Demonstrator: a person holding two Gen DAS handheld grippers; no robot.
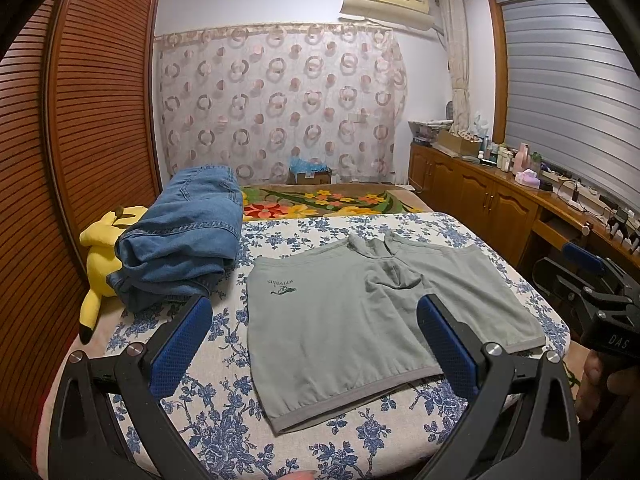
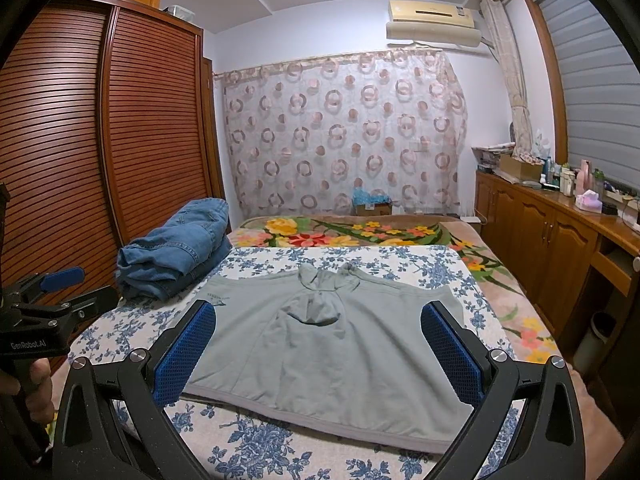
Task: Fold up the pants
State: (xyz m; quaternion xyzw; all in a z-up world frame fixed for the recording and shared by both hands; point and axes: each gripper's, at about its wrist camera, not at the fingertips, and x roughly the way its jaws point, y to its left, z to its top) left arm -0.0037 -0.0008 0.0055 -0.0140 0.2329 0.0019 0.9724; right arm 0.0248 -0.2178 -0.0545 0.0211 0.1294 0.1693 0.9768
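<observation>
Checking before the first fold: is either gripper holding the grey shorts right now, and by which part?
Nothing is held. The left gripper and right gripper are both open above the grey shorts, which lie flat on the bed.

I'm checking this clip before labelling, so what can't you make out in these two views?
- Print on the grey shorts: too small, reads reversed in the left wrist view.
- Yellow plush toy: partly hidden behind the folded jeans; absent from the right wrist view.
- Bottles on the counter: too small.
</observation>
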